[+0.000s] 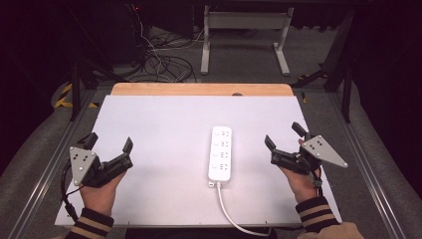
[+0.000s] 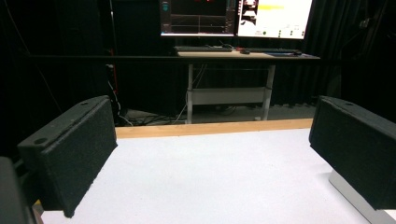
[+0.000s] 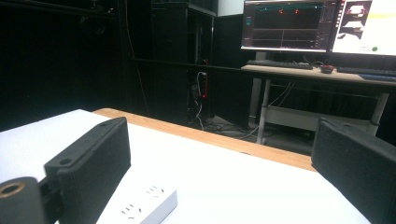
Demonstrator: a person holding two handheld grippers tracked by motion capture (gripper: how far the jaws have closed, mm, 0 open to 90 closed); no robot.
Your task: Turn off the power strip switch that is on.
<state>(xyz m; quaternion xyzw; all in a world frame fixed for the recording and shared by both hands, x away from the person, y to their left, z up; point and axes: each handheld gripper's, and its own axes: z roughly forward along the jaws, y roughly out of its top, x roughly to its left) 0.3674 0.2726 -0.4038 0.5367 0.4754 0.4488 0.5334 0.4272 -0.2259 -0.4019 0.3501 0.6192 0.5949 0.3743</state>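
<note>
A white power strip (image 1: pixel 220 153) lies lengthwise in the middle of the white table top (image 1: pixel 164 124), its cable (image 1: pixel 230 211) running off the near edge. My left gripper (image 1: pixel 110 141) rests at the left, open and empty; its black jaws spread wide in the left gripper view (image 2: pixel 210 158), with the strip's end (image 2: pixel 355 198) behind the right jaw. My right gripper (image 1: pixel 284 135) sits open at the right of the strip. In the right gripper view the jaws stand apart (image 3: pixel 224 168) and the strip (image 3: pixel 140 207) lies beside the left jaw.
A wooden strip (image 1: pixel 199 89) edges the table's far side. Beyond it stand a desk frame (image 1: pixel 244 35) and floor cables (image 1: pixel 159 59). Monitors (image 2: pixel 233 16) sit on a far desk. Metal rails (image 1: pixel 45 169) run along both sides of the table.
</note>
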